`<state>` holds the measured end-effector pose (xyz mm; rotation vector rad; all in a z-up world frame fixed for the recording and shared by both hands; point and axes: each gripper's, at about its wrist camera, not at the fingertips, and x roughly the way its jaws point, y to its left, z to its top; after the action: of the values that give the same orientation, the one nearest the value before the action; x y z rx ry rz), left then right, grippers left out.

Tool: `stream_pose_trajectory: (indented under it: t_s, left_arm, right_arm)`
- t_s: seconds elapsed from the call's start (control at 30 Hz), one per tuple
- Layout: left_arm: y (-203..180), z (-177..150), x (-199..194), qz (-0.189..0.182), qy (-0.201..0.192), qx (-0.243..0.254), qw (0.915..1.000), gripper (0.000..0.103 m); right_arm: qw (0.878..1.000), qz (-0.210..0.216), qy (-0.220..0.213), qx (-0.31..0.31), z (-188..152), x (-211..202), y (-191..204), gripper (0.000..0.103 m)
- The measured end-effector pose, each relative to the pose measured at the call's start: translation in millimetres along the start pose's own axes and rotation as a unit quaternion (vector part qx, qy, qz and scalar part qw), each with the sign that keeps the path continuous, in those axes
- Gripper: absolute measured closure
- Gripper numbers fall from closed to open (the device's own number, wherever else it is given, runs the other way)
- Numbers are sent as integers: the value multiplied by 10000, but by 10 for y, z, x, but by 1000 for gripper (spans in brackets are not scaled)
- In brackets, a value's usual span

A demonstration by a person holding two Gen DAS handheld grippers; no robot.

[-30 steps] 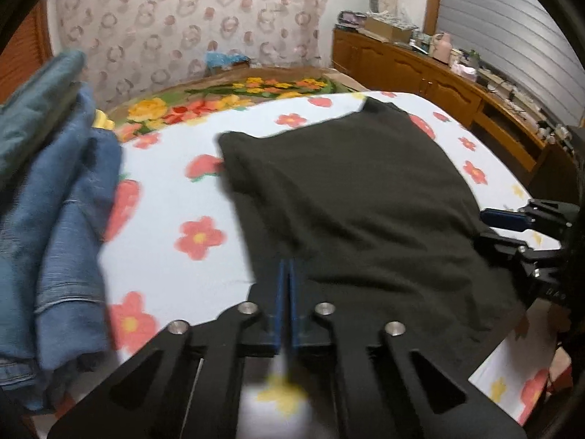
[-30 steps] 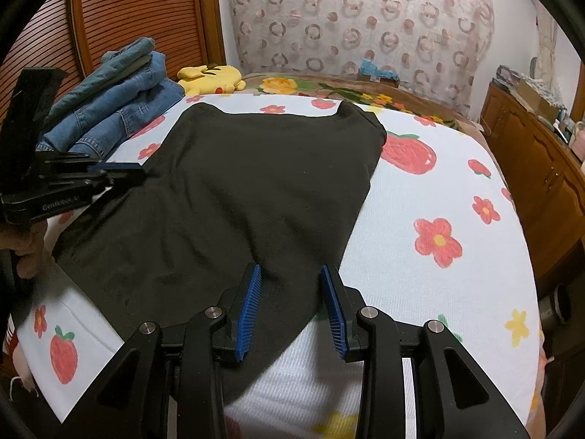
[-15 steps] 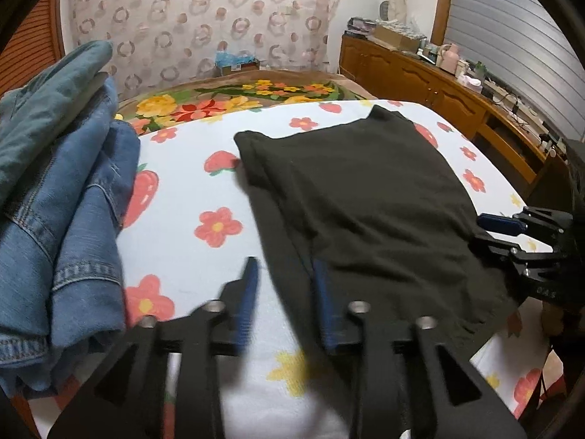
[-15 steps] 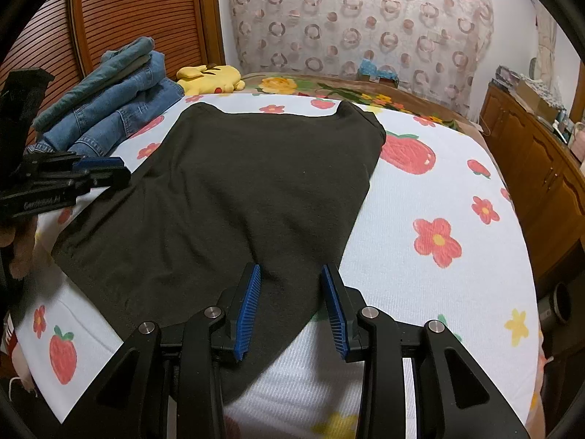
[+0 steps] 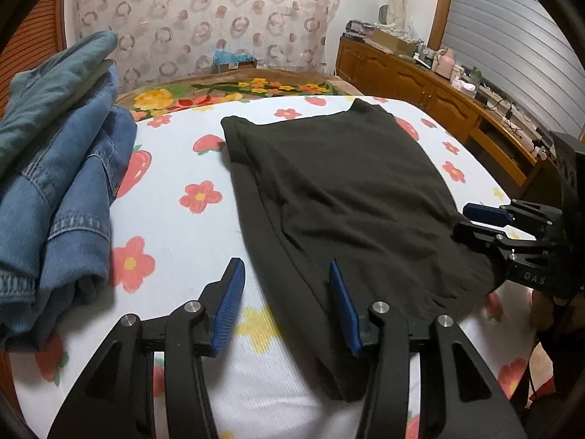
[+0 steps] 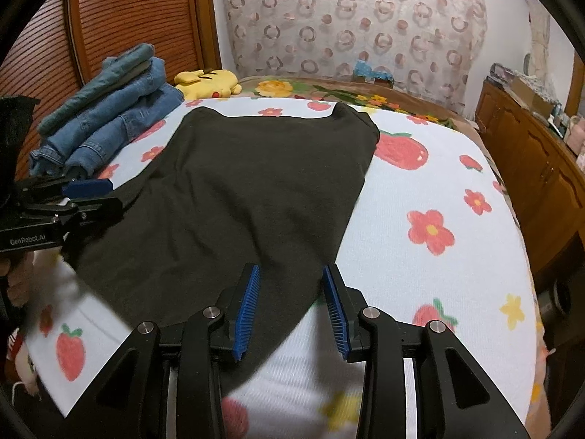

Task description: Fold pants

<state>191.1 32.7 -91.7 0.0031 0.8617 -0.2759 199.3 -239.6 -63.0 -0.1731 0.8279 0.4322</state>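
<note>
Dark olive pants (image 5: 351,190) lie folded and flat on the flowered bedsheet (image 5: 175,226); they also show in the right wrist view (image 6: 248,190). My left gripper (image 5: 287,303) is open and empty over the near left edge of the pants. My right gripper (image 6: 292,303) is open and empty over the near right corner of the pants. The right gripper also shows at the right edge of the left wrist view (image 5: 486,219), and the left gripper at the left edge of the right wrist view (image 6: 87,194).
A pile of folded blue jeans (image 5: 55,168) lies on the bed's left side, also in the right wrist view (image 6: 109,117). A yellow plush toy (image 6: 208,82) lies behind it. A wooden sideboard (image 5: 438,102) runs along the right wall.
My left gripper has gone from shut to wide open and let go of the pants' edge, drawing back a little. The right gripper has stayed open and still.
</note>
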Motion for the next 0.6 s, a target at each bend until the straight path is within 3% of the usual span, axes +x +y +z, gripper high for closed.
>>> stream_pose_trajectory:
  t_s: [0.13,0.6]
  left_arm:
    - [-79,-36,-68,29,-64,64,10000,54]
    - [-209,-228,-282,117,-182,140,9997,54]
  right_arm:
    - [9999,13,-102,75,-53,-138,-3,54]
    - [9994,210,-199,182,-214,-388,60,54]
